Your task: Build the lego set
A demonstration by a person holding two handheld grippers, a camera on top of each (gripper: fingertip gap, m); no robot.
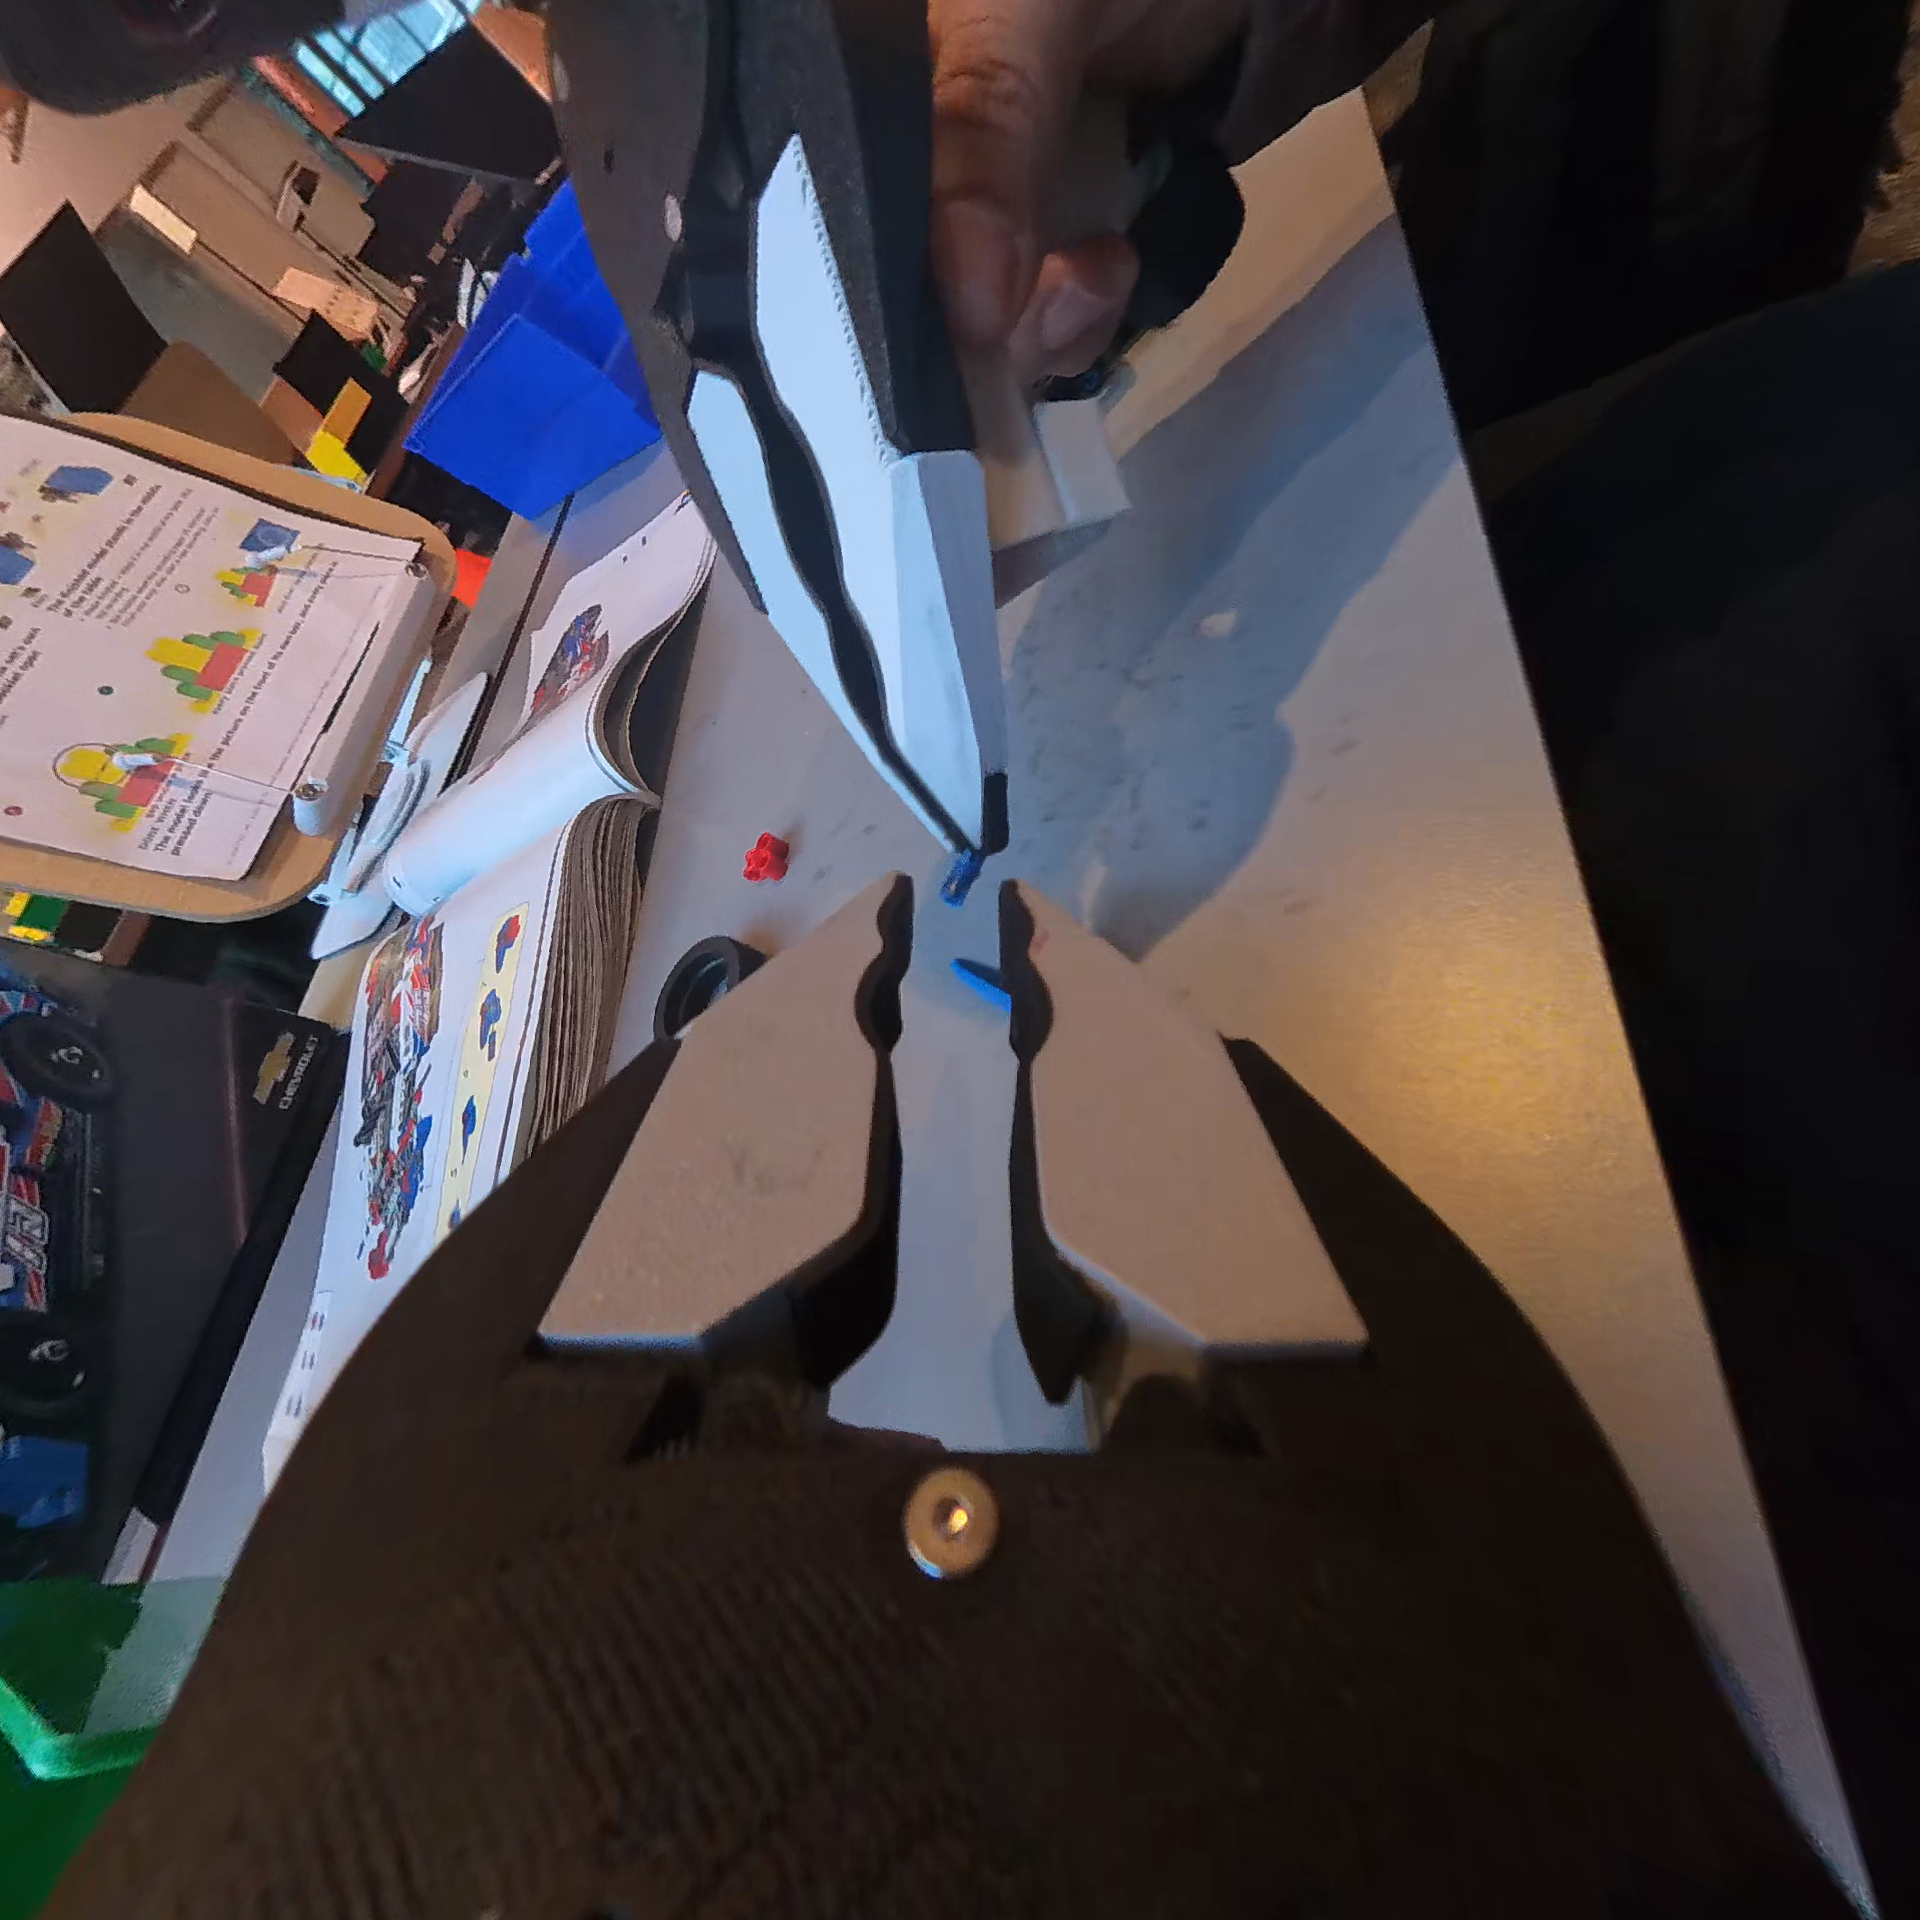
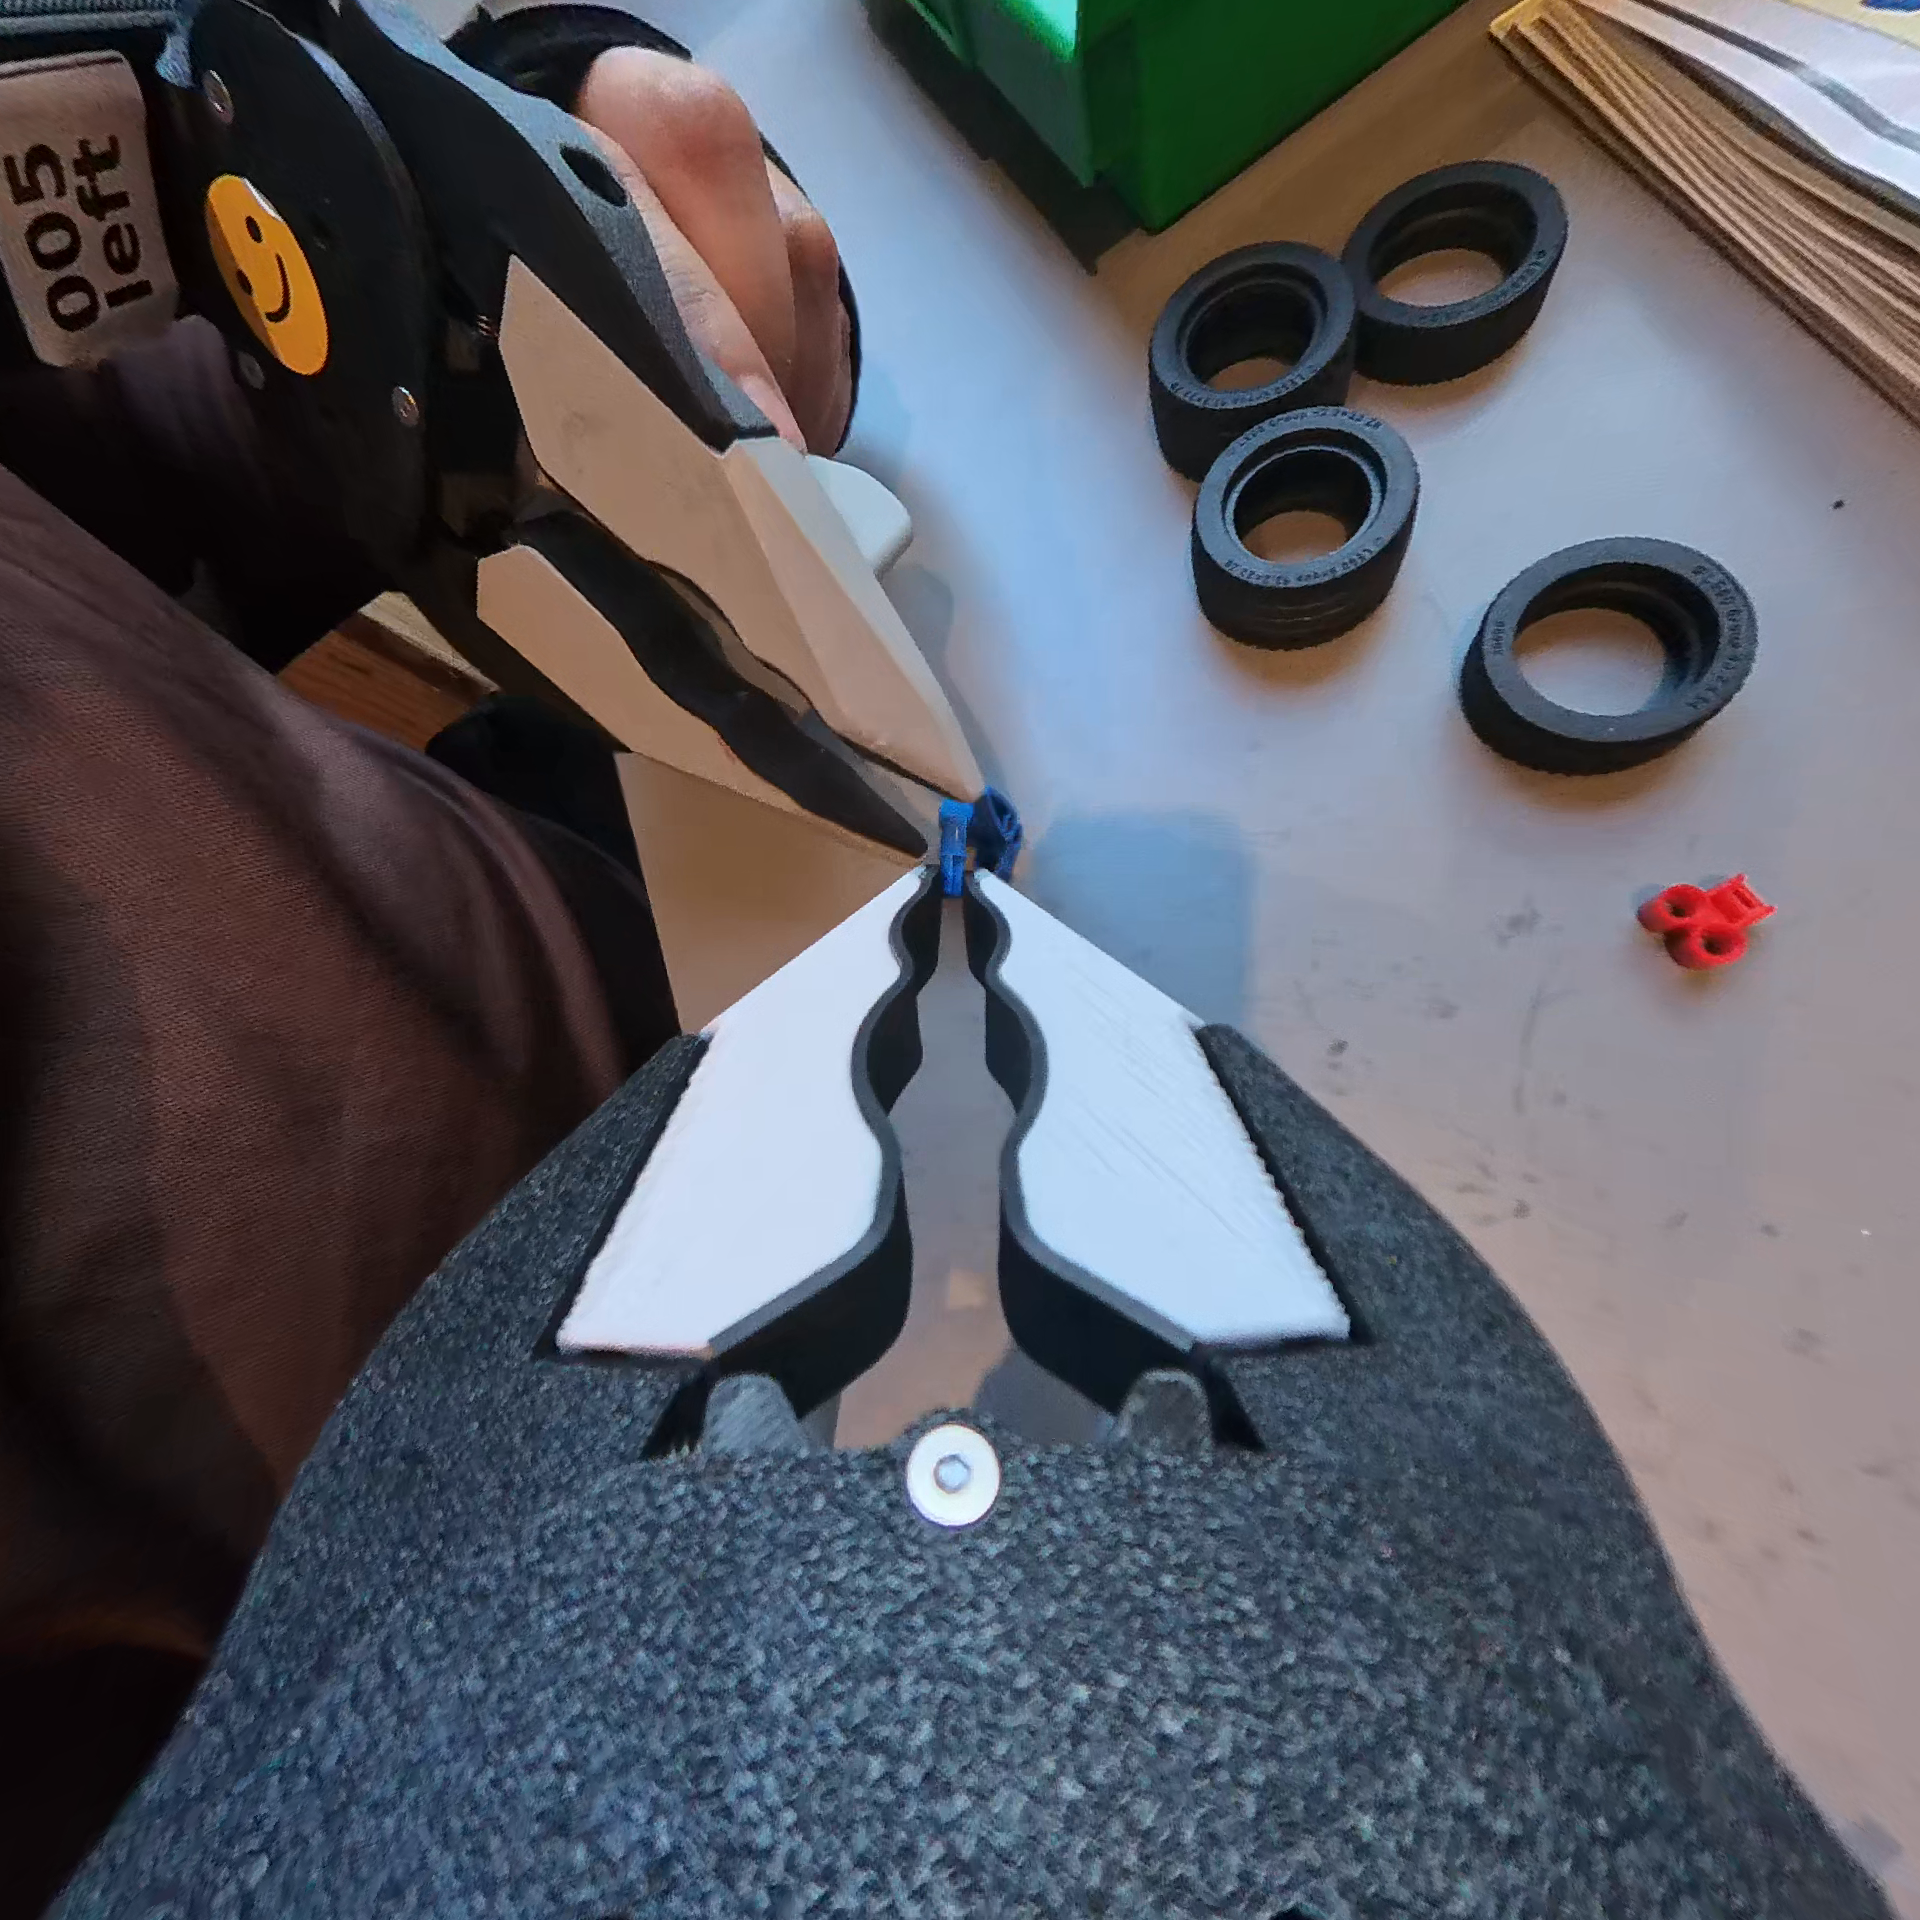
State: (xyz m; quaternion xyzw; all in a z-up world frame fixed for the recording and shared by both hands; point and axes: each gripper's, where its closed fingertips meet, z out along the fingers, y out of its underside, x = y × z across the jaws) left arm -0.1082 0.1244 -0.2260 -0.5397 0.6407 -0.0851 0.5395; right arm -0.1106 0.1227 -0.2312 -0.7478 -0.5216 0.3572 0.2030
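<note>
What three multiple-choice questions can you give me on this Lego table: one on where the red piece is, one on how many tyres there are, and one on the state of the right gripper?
1. Where does the red piece lie?
A. In a green bin
B. On the bare table, apart from the tyres
C. Inside a tyre

2. How many black tyres show?
A. Two
B. Six
C. Four

3. How is the right gripper?
A. Shut on a small blue piece
B. Wide open and empty
C. Shut on a tyre

Answers:
1 B: the red piece sits alone on the table.
2 C: three black tyres cluster together and one lies apart.
3 A: the right gripper pinches the small blue piece at its fingertips.
</note>
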